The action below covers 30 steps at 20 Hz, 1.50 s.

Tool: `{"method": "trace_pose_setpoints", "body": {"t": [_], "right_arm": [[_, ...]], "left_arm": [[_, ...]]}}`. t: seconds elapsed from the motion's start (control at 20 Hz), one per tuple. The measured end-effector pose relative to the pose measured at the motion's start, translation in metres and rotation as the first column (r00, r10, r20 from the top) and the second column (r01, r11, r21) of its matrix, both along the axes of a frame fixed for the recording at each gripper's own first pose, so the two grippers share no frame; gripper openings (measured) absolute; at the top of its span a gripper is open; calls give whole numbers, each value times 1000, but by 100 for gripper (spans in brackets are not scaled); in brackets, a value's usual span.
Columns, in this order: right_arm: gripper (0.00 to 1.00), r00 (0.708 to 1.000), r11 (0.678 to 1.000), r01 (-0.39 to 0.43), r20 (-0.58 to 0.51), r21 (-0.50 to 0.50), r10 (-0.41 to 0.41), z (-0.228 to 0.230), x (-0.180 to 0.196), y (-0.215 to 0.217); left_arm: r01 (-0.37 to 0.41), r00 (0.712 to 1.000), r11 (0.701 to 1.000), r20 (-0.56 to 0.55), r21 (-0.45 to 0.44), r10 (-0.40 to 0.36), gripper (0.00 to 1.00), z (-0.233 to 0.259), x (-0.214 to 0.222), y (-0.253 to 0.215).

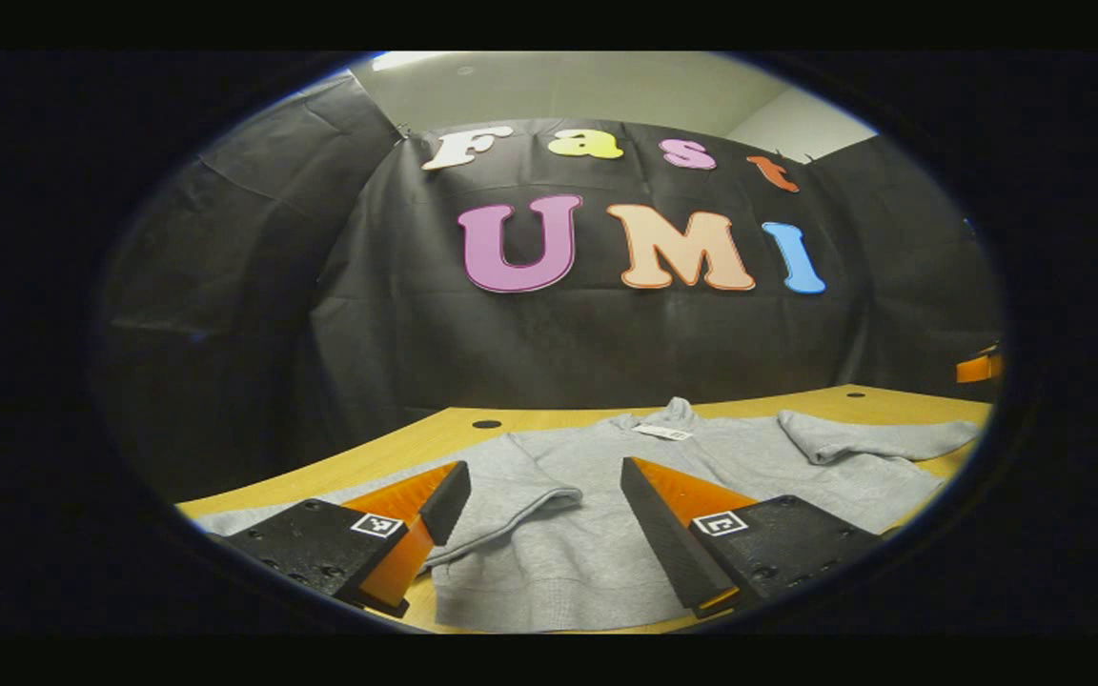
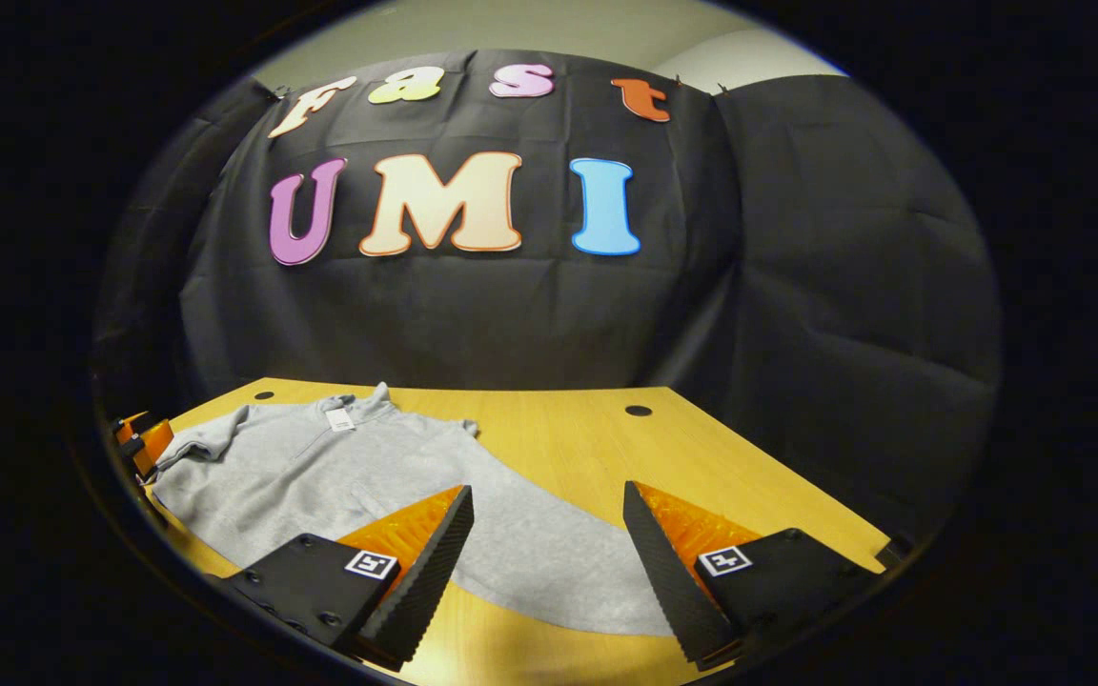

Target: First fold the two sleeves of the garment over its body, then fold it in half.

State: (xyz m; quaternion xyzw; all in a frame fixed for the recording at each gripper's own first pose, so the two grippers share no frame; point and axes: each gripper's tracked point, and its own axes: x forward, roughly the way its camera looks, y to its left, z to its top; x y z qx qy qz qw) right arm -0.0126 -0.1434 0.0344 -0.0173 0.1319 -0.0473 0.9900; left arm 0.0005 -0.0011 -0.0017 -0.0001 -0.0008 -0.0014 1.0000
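Garment [image 1: 606,476] lies flat on table [image 2: 559,429] beneath both grippers' wide-open, empty jaws.

The garment's [image 2: 320,476] left side is cut off in the right gripper view.

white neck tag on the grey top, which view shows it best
The left gripper view: the tag lies near the middle, just below the collar of the grey top. In the right gripper view the tag is smaller and off to the left.
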Motion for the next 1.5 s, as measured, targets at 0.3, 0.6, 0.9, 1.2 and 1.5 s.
{"method": "trace_pose_setpoints", "body": {"t": [0.3, 0.6, 0.9, 1.2, 1.5], "right_arm": [[98, 976, 996, 87, -201, 20, -81, -47, -5, -63], [98, 934, 995, 98, -347, 21, -84, -93, -15, -79], [94, 893, 993, 111, -443, 32, -85, -120, -22, -85], [94, 872, 996, 93, -484, 17, -73, -133, -22, -85], [94, 888, 997, 64, -458, 30, -43, -132, -24, -80]], "left_arm": [[0, 1000, 1000, 0, 0, 0, 94, 0, 0, 0], [0, 1000, 1000, 0, 0, 0, 94, -1, 0, 0], [0, 1000, 1000, 1, 0, 0, 94, -1, 0, 0], [-1, 1000, 1000, 1, 0, 1, 94, -1, 0, 0], [0, 1000, 1000, 0, 0, 0, 94, -1, 1, 1]]}}
